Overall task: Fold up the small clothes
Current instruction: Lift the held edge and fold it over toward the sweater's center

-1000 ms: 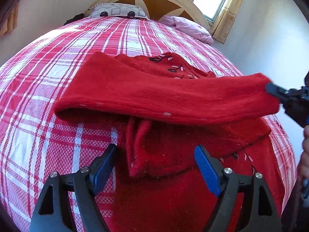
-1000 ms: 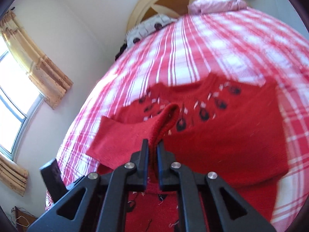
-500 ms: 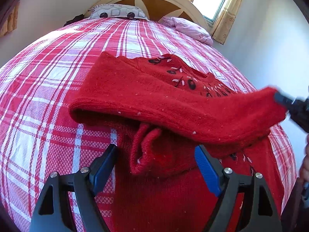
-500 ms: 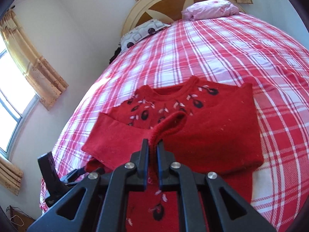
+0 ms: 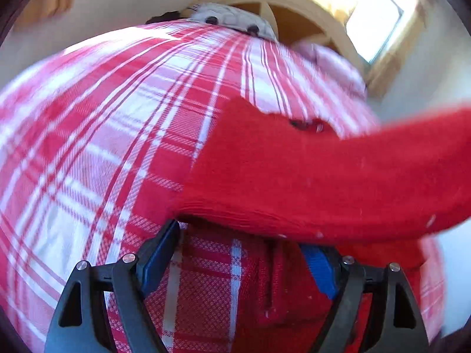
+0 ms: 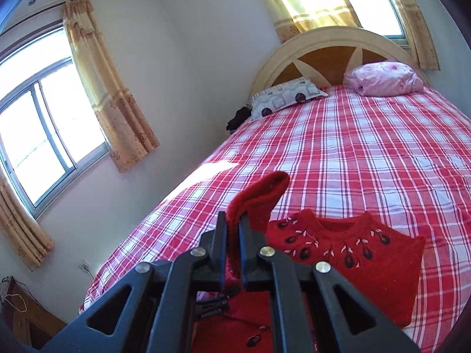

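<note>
A small red knit sweater (image 6: 347, 261) with dark embroidered flowers lies on the red-and-white plaid bed (image 6: 353, 153). My right gripper (image 6: 232, 226) is shut on the cuff of one sleeve (image 6: 259, 194) and holds it lifted above the sweater. In the left wrist view that sleeve (image 5: 323, 182) stretches across from the right, raised over the sweater body. My left gripper (image 5: 241, 253) is open and empty, low over the bed, its blue pads (image 5: 318, 267) just under the lifted sleeve near the sweater's bunched edge (image 5: 294, 288).
A patterned pillow (image 6: 285, 97) and a pink bundle (image 6: 385, 79) lie by the rounded headboard (image 6: 323, 53). A dark item (image 6: 238, 117) sits at the bed's far left edge. Curtained windows (image 6: 44, 135) are in the walls left and behind.
My right gripper has lifted the sleeve cuff higher and pulled it back towards the near side. My left gripper has shifted left and lower, under the sleeve; its view is blurred.
</note>
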### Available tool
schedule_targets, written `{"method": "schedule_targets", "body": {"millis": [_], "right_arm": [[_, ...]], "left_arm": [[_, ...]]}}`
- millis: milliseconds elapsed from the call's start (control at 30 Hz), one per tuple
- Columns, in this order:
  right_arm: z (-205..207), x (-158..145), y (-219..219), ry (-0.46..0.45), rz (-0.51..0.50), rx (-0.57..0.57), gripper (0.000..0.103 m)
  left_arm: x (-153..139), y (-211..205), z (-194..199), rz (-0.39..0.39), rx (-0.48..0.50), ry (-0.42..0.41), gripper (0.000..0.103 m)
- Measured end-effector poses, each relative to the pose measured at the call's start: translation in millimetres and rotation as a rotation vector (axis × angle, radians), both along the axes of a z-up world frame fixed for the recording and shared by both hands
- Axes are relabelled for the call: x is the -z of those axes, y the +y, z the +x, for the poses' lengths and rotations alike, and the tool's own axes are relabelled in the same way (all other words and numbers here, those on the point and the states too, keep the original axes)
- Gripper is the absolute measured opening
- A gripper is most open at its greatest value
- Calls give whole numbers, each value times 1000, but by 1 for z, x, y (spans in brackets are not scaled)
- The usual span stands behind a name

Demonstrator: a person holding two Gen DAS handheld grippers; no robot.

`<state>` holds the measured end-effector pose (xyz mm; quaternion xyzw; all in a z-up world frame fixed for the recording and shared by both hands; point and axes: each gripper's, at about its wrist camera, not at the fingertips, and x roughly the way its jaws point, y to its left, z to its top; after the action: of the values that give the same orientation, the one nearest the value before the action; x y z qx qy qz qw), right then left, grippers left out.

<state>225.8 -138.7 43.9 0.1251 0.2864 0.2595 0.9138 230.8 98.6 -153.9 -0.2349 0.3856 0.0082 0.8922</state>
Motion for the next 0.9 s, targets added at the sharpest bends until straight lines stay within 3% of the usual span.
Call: {"method": "schedule_targets", "body": {"millis": [100,433,633,900], "right_arm": [[-2,14,-17,22,4,39,10],[-22,94,-98,186,63,206,10],[-32,139,-125,269,63,279,10],[-35,174,-149,333,74,346,10]], "left_arm": [[-1,-1,-6,28,5,-3,82],[1,1,-10,19,2,-11,82],[2,3,-14,0,4,-23,82],[1,0,-15,18,9,-19,82]]}}
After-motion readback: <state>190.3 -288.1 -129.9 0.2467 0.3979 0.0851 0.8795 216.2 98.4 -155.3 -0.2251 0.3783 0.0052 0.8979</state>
